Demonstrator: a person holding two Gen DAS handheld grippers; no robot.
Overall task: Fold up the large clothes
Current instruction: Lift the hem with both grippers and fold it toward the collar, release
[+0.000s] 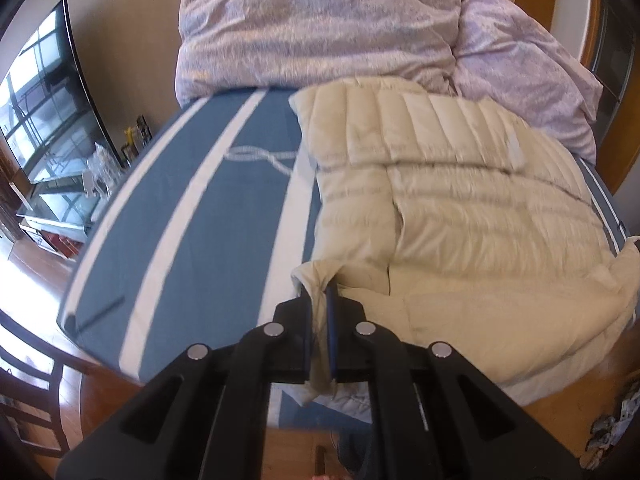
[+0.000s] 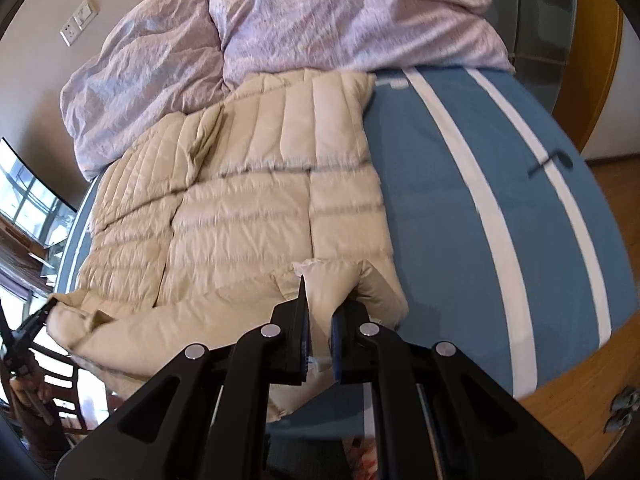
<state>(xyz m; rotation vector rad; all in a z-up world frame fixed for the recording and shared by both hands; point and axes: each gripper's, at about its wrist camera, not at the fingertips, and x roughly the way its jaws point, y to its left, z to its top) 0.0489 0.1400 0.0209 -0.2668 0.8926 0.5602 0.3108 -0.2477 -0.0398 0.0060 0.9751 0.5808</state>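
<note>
Blurry across the puffy cream jacket (image 1: 460,200). Hidden between black fingers (image 2: 294,320), the pinched jacket corner. Cut off at the side, the shiny TV (image 1: 44,108).

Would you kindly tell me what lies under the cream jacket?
The jacket lies on the blue striped sheet. The sheet beneath it is covered, so anything under there is hidden.

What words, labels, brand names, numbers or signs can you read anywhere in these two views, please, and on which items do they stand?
None can be read.
Small white patch on the blue striped bedsheet, near the duvet: possibly a label, too blurred to read.
White knot motif on the bedsheet: a pattern, not lettering.
Cream down jacket: no visible text.
Items beside the television: too small to read.
</note>
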